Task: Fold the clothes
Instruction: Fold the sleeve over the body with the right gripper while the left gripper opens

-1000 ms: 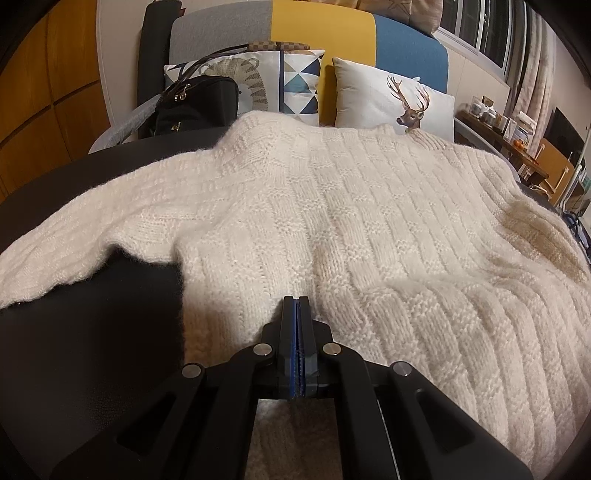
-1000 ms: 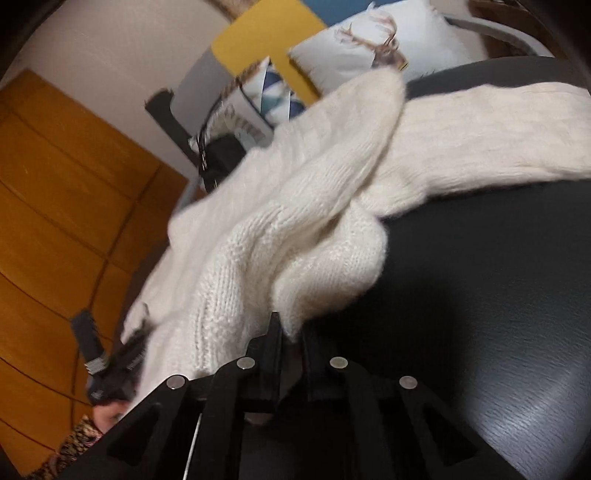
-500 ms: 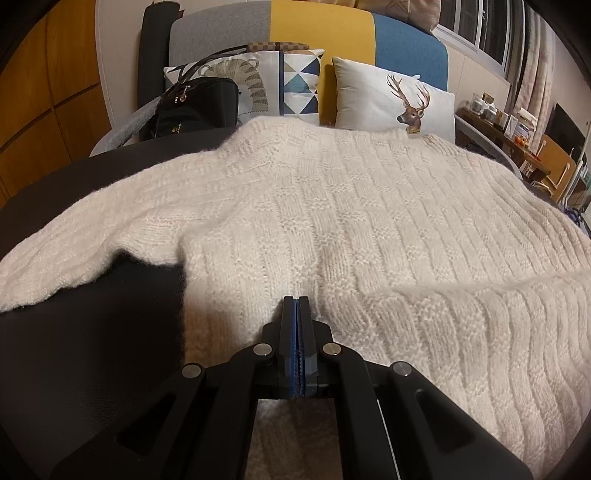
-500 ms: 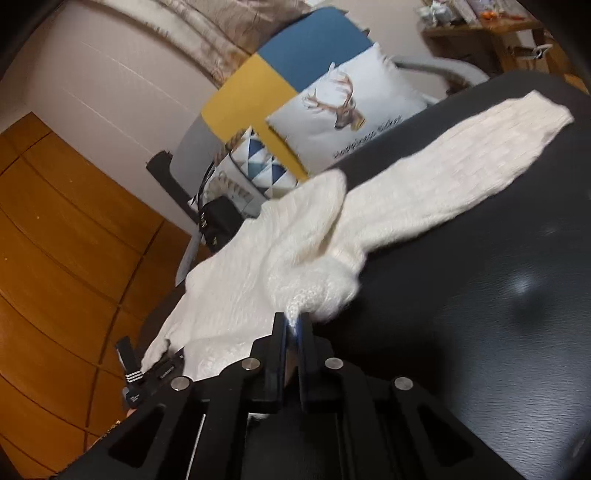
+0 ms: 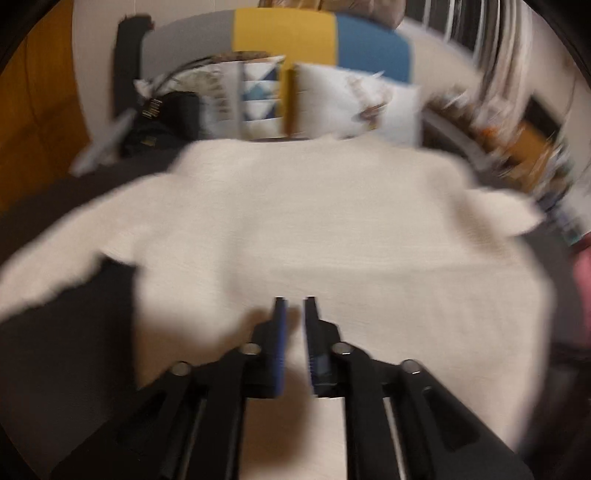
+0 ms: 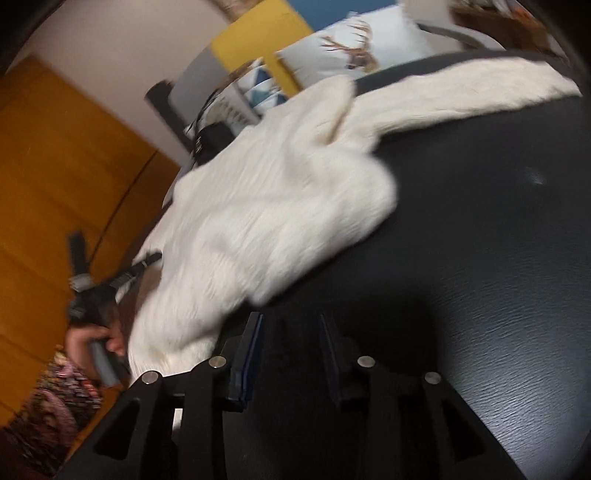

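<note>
A cream knitted sweater [image 5: 314,221] lies spread on the black table [image 5: 66,350], one sleeve running off to the left. My left gripper [image 5: 295,301] hovers over its near edge. Its jaws are opening, and only the knit below shows through the narrow gap. In the right wrist view the sweater [image 6: 277,192] lies bunched to the upper left, with a sleeve [image 6: 461,96] stretched to the far right. My right gripper [image 6: 290,317] sits just off the sweater's near corner. Its jaws are opening too, with nothing between them but bare table. This view is sharper than the blurred left one.
A person's hand [image 6: 88,336] grips the other tool at the sweater's left edge. Behind the table stand a grey, yellow and blue chair [image 5: 284,33], a deer cushion [image 6: 354,48], a triangle-patterned cushion [image 5: 258,96] and a black handbag [image 5: 166,118]. Orange wooden panels [image 6: 55,166] lie to the left.
Both grippers were shut on the sweater's edge and now stand apart from it. The lifted fold has dropped flat on the table. Both hands have moved, and the left view is smeared.
</note>
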Demonstrator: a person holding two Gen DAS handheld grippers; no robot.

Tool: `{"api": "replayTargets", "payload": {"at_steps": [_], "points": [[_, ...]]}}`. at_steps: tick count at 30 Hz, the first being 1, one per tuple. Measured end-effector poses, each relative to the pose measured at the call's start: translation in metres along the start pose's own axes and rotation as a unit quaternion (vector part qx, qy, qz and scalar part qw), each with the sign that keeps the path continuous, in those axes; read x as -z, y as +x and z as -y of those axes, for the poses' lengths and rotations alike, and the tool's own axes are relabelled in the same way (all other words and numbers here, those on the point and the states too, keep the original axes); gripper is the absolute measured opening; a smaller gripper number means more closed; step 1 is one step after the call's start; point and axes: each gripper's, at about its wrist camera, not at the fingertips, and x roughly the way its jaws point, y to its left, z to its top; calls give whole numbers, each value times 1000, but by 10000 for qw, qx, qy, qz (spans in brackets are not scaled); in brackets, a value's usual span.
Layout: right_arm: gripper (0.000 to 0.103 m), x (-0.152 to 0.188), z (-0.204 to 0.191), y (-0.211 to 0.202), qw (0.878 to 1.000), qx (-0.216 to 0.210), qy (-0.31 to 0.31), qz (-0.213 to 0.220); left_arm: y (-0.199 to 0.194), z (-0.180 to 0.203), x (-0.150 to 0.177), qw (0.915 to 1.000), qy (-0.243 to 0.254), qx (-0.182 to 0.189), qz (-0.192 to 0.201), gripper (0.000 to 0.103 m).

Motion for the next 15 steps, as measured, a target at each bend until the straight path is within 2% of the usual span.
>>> {"api": "replayTargets", "payload": {"at_steps": [1, 2, 3, 4, 6, 7, 9, 10, 13, 15], "points": [[31, 1, -4, 4, 10000, 42, -75, 30, -6, 11, 8, 9998, 133, 60, 93, 35], [31, 3, -8, 8, 9998, 79, -149, 66, -11, 23, 17, 9994, 270, 115, 188, 48], [31, 4, -12, 13, 9996, 116, -222, 101, -10, 35, 27, 9976, 616, -157, 276, 53], [32, 3, -17, 17, 9991, 177, -358, 154, -8, 46, 38, 9937, 963, -434, 363, 53], [32, 1, -26, 24, 9974, 295, -622, 229, 6, 53, 51, 9881, 1343, -730, 149, 53], [32, 0, -29, 27, 9965, 342, -723, 234, 8, 51, 55, 9884, 1322, -713, 217, 53], [32, -3, -36, 32, 9945, 436, -924, 245, 7, 41, 52, 9922, 1046, -644, 224, 65], [32, -5, -39, 35, 9940, 447, -961, 269, 9, 36, 51, 9937, 911, -620, 193, 68], [32, -19, -43, 44, 9952, 170, -899, 339, 11, 24, 49, 9973, 625, -337, 169, 71], [34, -27, -46, 56, 9960, -27, -831, 325, 10, 29, 51, 9960, 733, -463, 223, 72]]}}
